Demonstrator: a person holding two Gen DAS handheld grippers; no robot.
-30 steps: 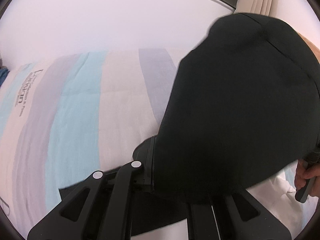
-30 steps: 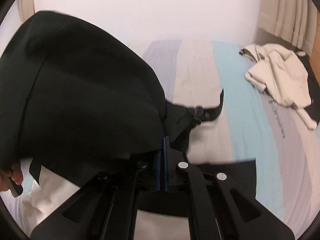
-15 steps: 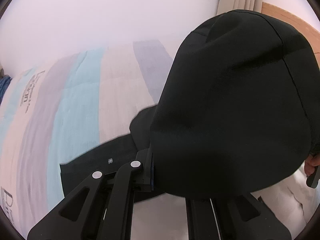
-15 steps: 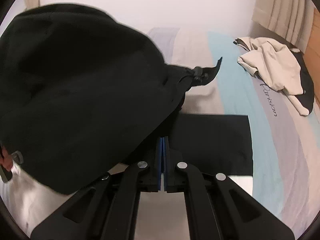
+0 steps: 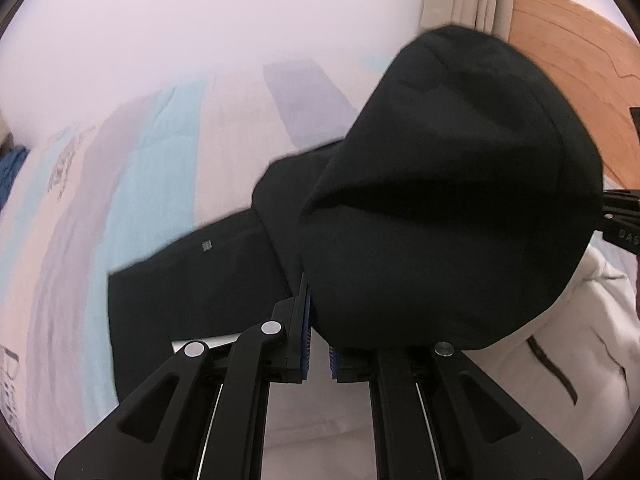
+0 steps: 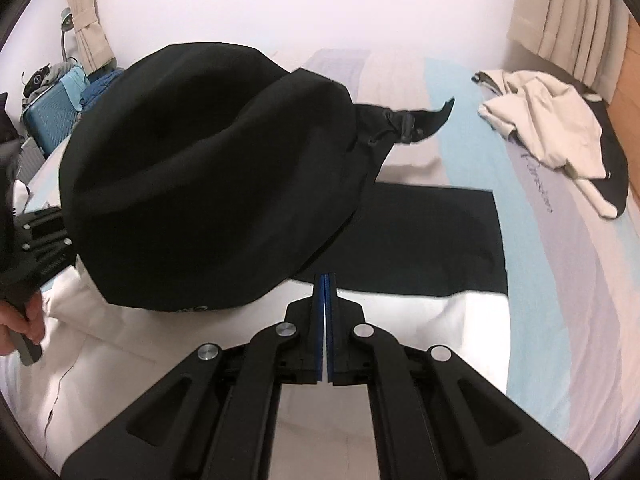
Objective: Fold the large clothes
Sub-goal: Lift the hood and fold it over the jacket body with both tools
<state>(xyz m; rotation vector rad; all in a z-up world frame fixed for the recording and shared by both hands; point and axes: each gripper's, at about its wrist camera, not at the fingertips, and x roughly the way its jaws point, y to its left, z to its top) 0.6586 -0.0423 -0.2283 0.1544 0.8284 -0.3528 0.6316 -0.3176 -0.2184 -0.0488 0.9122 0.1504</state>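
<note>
A large black-and-white jacket lies on the bed. Its black upper part (image 5: 452, 200) billows in the air, stretched between my two grippers. My left gripper (image 5: 318, 320) is shut on one edge of this black fabric, which covers its right finger. My right gripper (image 6: 325, 280) has its blue pads pressed together on the other edge of the black fabric (image 6: 208, 168). A black sleeve (image 6: 432, 240) lies flat on the sheet beyond the tips. The white lower part (image 6: 120, 344) with zip pockets rests under the fingers. A buckled black strap (image 6: 404, 120) trails off to the right.
The bed has a striped sheet (image 5: 152, 184) in blue, grey and cream. A cream garment (image 6: 548, 132) lies on a dark one at the far right. A blue suitcase (image 6: 52, 116) with clothes stands left of the bed. A wooden headboard (image 5: 568, 80) and curtains (image 6: 560, 12) stand behind.
Both grippers have moved forward and lower over the bed with the black fabric. The flat black sleeve and the white part have come into view under them.
</note>
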